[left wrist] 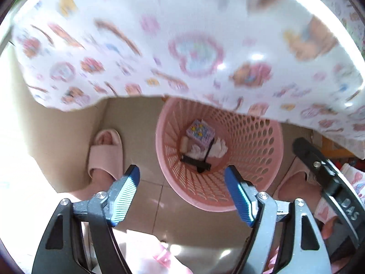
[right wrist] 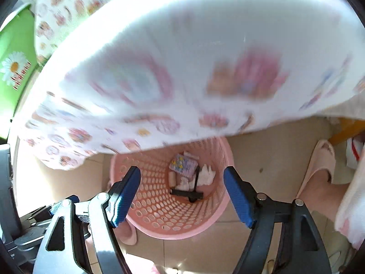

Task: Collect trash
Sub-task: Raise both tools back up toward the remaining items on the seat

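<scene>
A pink perforated trash basket (left wrist: 251,150) stands on the tiled floor below both grippers; it also shows in the right wrist view (right wrist: 155,207). Inside lie a purple patterned box (left wrist: 200,133), white crumpled tissue (left wrist: 220,148), a small beige piece (left wrist: 184,145) and a black strip (left wrist: 196,163). The same box (right wrist: 183,165) and tissue (right wrist: 206,174) show in the right wrist view. My left gripper (left wrist: 182,191) is open and empty above the basket's near rim. My right gripper (right wrist: 182,194) is open and empty over the basket. A blurred patterned tablecloth (left wrist: 159,45) overhangs the basket.
The person's feet in pink slippers stand beside the basket, one on the left (left wrist: 105,153) and one on the right (right wrist: 319,171). The right gripper's body (left wrist: 328,182) shows at the right of the left wrist view. A green item with a daisy (right wrist: 16,68) is far left.
</scene>
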Action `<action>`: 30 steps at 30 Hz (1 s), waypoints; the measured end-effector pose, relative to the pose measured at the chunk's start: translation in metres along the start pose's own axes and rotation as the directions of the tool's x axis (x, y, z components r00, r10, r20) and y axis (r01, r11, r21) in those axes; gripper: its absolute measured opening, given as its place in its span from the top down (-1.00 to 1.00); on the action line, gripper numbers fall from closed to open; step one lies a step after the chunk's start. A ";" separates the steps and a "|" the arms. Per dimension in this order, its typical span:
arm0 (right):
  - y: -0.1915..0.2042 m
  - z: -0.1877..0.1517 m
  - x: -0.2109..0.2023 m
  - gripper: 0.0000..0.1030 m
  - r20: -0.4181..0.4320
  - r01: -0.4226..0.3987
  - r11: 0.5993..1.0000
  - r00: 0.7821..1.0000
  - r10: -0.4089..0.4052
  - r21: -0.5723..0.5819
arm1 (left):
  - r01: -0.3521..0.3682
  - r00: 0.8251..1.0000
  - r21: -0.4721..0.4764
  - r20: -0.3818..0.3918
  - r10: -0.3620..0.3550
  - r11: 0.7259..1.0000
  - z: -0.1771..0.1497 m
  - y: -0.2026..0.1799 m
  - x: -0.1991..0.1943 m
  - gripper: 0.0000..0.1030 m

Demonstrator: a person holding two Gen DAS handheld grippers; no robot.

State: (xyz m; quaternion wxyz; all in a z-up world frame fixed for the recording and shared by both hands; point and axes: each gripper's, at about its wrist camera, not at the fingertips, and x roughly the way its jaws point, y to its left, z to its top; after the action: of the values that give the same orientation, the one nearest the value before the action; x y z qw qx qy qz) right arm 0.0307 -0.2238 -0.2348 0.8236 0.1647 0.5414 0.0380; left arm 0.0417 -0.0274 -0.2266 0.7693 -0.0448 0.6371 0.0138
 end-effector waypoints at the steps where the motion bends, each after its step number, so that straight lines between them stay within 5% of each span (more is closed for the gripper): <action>1: 0.000 0.001 -0.008 -0.50 0.015 0.004 1.000 1.000 -0.004 -0.006 | -0.011 1.000 0.004 0.027 0.011 1.000 0.001 0.000 -0.007 -0.62; 12: 0.019 0.020 -0.088 -0.50 0.144 0.053 0.996 0.989 -0.042 -0.074 | 0.002 0.970 0.023 0.242 -0.007 1.000 0.010 -0.001 -0.074 -0.79; 17: 0.030 0.023 -0.106 -0.50 0.207 0.058 0.993 0.978 -0.036 -0.104 | -0.064 0.931 0.013 0.361 0.055 0.998 0.012 0.002 -0.105 -0.79; 22: 0.032 0.028 -0.124 -0.50 0.264 0.068 0.991 0.964 -0.036 -0.113 | -0.054 0.895 -0.009 0.443 0.052 0.999 0.012 0.010 -0.131 -0.81; 30: 0.040 0.028 -0.145 -0.67 0.357 0.095 0.983 0.934 -0.032 -0.159 | -0.066 0.866 0.036 0.498 0.039 0.997 0.003 0.012 -0.157 -0.82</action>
State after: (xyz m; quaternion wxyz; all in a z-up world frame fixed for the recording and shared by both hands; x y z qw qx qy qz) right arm 0.0012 -0.2270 -0.0850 0.9193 0.0785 0.3846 0.0281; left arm 0.0140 -0.0099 -0.0729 0.9075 -0.0026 0.4190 0.0294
